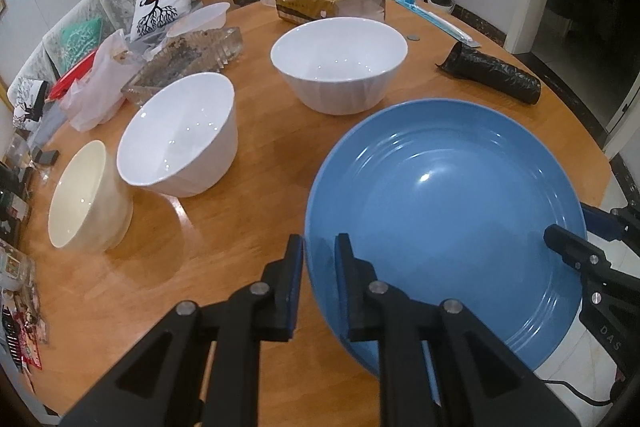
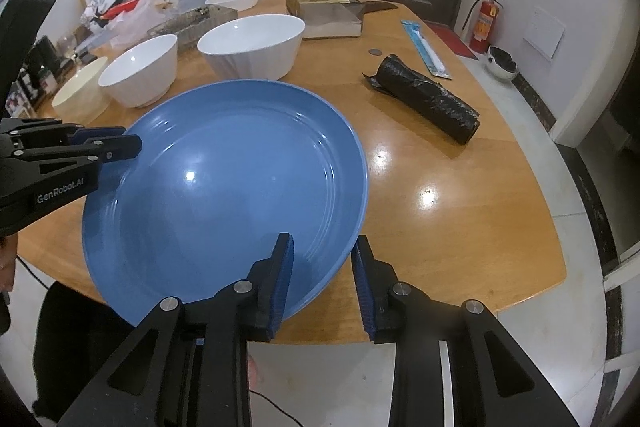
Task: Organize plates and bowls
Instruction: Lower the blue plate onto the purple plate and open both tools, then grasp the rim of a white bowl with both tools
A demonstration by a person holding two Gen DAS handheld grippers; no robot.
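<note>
A large blue plate (image 1: 444, 211) (image 2: 224, 187) is held tilted above the near edge of the wooden table (image 1: 248, 195). My left gripper (image 1: 318, 247) straddles the plate's left rim, one finger on each side, pinching it. My right gripper (image 2: 322, 247) straddles the plate's right rim with a wider gap between its fingers and the rim. The right gripper also shows in the left wrist view (image 1: 568, 247), and the left gripper in the right wrist view (image 2: 120, 147). Two white bowls (image 1: 340, 65) (image 1: 180, 135) and a cream bowl (image 1: 88, 195) stand on the table beyond.
A black rolled bag (image 1: 496, 71) (image 2: 428, 97) lies at the right. A tissue box (image 1: 320, 1), a glass tray (image 1: 188, 59), a plastic bag (image 1: 100, 87) and a blue-wrapped utensil (image 2: 424, 47) sit at the back. The table edge is just below the plate.
</note>
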